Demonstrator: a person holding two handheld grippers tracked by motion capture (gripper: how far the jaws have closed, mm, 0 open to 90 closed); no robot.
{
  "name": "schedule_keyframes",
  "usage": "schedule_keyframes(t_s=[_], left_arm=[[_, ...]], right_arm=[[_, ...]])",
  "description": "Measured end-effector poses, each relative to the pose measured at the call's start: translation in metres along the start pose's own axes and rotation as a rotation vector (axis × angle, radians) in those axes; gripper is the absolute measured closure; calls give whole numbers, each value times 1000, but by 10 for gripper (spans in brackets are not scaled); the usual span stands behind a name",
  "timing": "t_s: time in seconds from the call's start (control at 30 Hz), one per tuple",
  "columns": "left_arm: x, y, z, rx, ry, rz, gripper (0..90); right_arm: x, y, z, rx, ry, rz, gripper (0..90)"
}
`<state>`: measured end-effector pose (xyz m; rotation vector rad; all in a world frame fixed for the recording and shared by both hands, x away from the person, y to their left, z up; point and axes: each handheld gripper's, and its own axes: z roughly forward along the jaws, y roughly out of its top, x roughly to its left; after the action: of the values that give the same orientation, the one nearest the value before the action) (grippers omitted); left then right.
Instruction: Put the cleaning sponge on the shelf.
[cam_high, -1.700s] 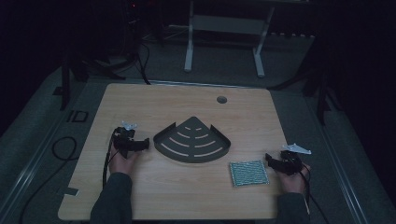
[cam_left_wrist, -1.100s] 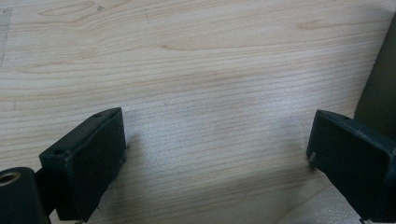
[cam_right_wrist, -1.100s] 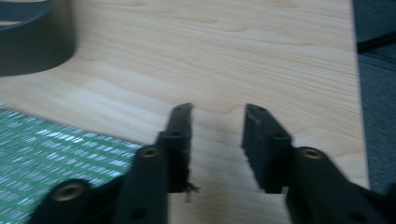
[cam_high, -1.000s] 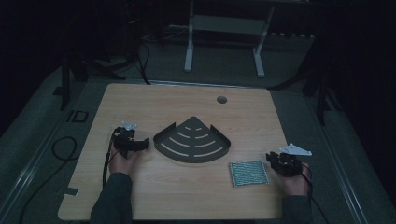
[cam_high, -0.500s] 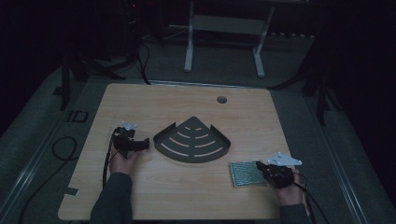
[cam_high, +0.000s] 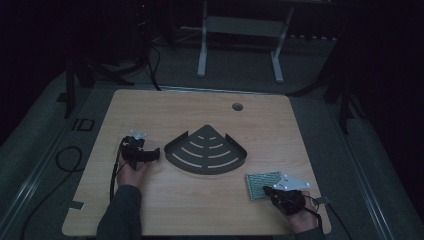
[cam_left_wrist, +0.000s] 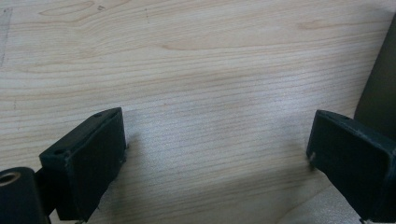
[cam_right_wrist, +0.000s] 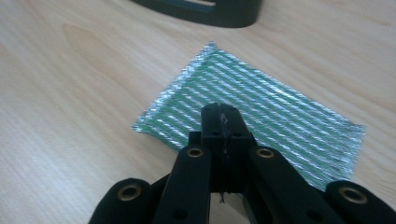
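Note:
A dark, fan-shaped slotted shelf (cam_high: 205, 150) lies flat in the middle of the wooden table (cam_high: 200, 205). My left gripper (cam_high: 156, 154) rests just left of it, jaws wide open over bare wood (cam_left_wrist: 217, 154), with the shelf's dark edge (cam_left_wrist: 380, 88) at the right. A green and silver striped pad (cam_high: 261, 184) lies flat at the front right. My right gripper (cam_high: 266, 190) is shut, its closed tips (cam_right_wrist: 219, 112) over the pad's (cam_right_wrist: 285, 116) near edge; I cannot tell whether they pinch it. The shelf's rim (cam_right_wrist: 210, 11) shows beyond.
A round cable hole (cam_high: 237, 106) sits near the table's far edge. Behind the table stands a white metal frame (cam_high: 240, 30) on dark floor. A black cable (cam_high: 65, 160) loops off the table's left side. The person's forearms enter from the front edge.
My right gripper has slid left from the table's right edge onto the striped pad. The left gripper and the shelf have stayed put.

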<state>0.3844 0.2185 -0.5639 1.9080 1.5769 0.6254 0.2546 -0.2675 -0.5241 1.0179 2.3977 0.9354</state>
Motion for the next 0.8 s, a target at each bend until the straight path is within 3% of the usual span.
schedule_keyframes(t_s=[0.23,0.8], left_arm=[[0,0,0,0,0,0,50],[0,0,0,0,0,0,49]], right_arm=[[7,6,17,37,22,-25,899],[13,28,38,39,37,-59,897]])
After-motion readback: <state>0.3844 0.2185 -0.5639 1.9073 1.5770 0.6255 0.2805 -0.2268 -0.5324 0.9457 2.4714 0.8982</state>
